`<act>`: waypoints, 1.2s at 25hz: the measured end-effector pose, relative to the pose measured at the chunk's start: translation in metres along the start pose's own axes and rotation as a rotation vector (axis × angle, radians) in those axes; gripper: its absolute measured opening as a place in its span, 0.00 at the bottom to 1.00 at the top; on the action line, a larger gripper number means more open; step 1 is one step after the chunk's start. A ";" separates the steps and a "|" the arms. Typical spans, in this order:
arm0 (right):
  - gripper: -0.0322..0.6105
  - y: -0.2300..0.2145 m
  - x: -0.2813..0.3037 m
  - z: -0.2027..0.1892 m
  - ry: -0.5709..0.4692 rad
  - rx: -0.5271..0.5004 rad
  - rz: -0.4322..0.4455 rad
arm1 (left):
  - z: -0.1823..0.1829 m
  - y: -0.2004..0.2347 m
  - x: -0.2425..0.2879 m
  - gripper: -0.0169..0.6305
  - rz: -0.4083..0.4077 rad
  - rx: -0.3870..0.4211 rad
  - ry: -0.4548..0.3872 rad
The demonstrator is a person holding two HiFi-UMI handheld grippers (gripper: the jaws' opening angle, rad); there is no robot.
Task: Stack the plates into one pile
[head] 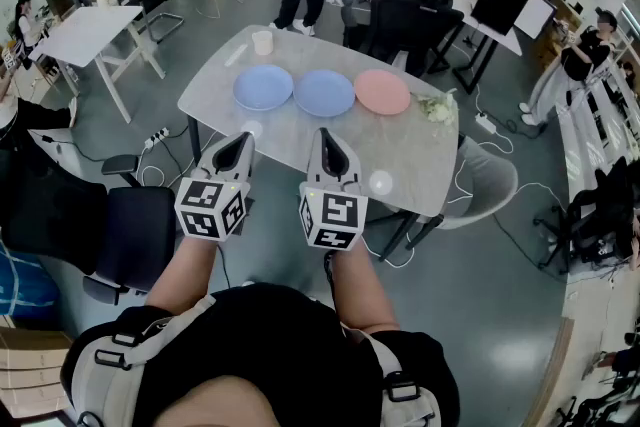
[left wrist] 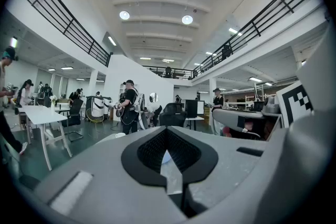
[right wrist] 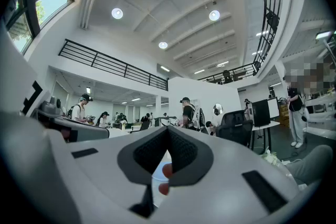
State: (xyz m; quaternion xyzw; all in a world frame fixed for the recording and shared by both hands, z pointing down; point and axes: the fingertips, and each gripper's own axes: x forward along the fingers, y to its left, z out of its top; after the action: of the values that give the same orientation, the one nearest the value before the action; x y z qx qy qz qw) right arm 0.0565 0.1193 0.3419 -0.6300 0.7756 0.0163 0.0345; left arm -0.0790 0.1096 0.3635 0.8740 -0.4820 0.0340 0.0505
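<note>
Three plates lie in a row on the grey oval table [head: 400,155]: a blue plate [head: 263,87] at the left, a second blue plate [head: 324,92] in the middle, and a pink plate [head: 382,91] at the right. None overlaps another. My left gripper [head: 243,137] and right gripper [head: 322,133] hover side by side over the table's near edge, short of the plates. Both are shut and hold nothing. In the left gripper view a sliver of blue plate [left wrist: 165,157] shows below the closed left gripper [left wrist: 167,131]. Below the closed right gripper [right wrist: 168,129], bits of pink plate [right wrist: 167,171] show.
A white cup [head: 262,42] stands at the table's far left edge. A pale green bunch [head: 437,107] lies right of the pink plate. A small white round thing [head: 380,182] sits near the front right edge. A black chair [head: 140,235] and a grey chair [head: 490,180] flank the table.
</note>
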 end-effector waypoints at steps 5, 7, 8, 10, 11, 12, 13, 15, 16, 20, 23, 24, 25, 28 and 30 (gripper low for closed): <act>0.05 0.003 0.001 0.005 -0.025 0.035 -0.025 | 0.001 0.005 -0.003 0.03 -0.012 0.009 0.003; 0.05 0.006 0.001 0.004 -0.023 0.045 -0.032 | 0.001 0.009 -0.005 0.03 -0.013 0.005 0.004; 0.05 0.007 0.002 0.003 -0.019 0.044 -0.034 | 0.000 0.011 -0.006 0.03 -0.013 0.004 0.005; 0.05 0.011 0.005 0.001 -0.012 0.040 -0.034 | -0.001 0.015 -0.006 0.03 -0.016 0.000 0.008; 0.05 0.013 0.007 0.001 -0.011 0.040 -0.034 | -0.002 0.017 -0.006 0.03 -0.018 -0.001 0.009; 0.05 0.015 0.009 0.002 -0.011 0.041 -0.034 | -0.002 0.019 -0.006 0.03 -0.021 -0.002 0.010; 0.05 0.018 0.011 0.002 -0.010 0.042 -0.033 | -0.002 0.022 -0.006 0.03 -0.023 -0.003 0.010; 0.05 0.025 0.015 0.001 -0.006 0.044 -0.031 | -0.002 0.028 -0.007 0.03 -0.027 -0.005 0.010; 0.05 0.029 0.017 0.000 -0.003 0.044 -0.030 | -0.003 0.031 -0.008 0.03 -0.028 -0.007 0.010; 0.05 0.052 0.027 -0.005 0.009 0.035 -0.030 | -0.006 0.053 -0.016 0.03 -0.034 -0.018 0.008; 0.05 0.072 0.035 -0.008 0.012 0.029 -0.032 | -0.011 0.072 -0.021 0.03 -0.046 -0.024 0.008; 0.05 0.077 0.038 -0.010 0.013 0.028 -0.036 | -0.012 0.078 -0.022 0.03 -0.053 -0.026 0.009; 0.05 0.083 0.041 -0.011 0.015 0.027 -0.042 | -0.014 0.084 -0.023 0.03 -0.061 -0.029 0.010; 0.05 0.098 0.048 -0.015 0.012 0.013 -0.067 | -0.018 0.099 -0.025 0.03 -0.078 -0.038 0.013; 0.05 0.106 0.052 -0.019 0.012 0.006 -0.074 | -0.020 0.108 -0.024 0.03 -0.086 -0.045 0.013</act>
State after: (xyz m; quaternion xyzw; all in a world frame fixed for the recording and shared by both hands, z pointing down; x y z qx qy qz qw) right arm -0.0580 0.0886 0.3547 -0.6584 0.7520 0.0087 0.0323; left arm -0.1835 0.0746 0.3868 0.8923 -0.4444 0.0266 0.0746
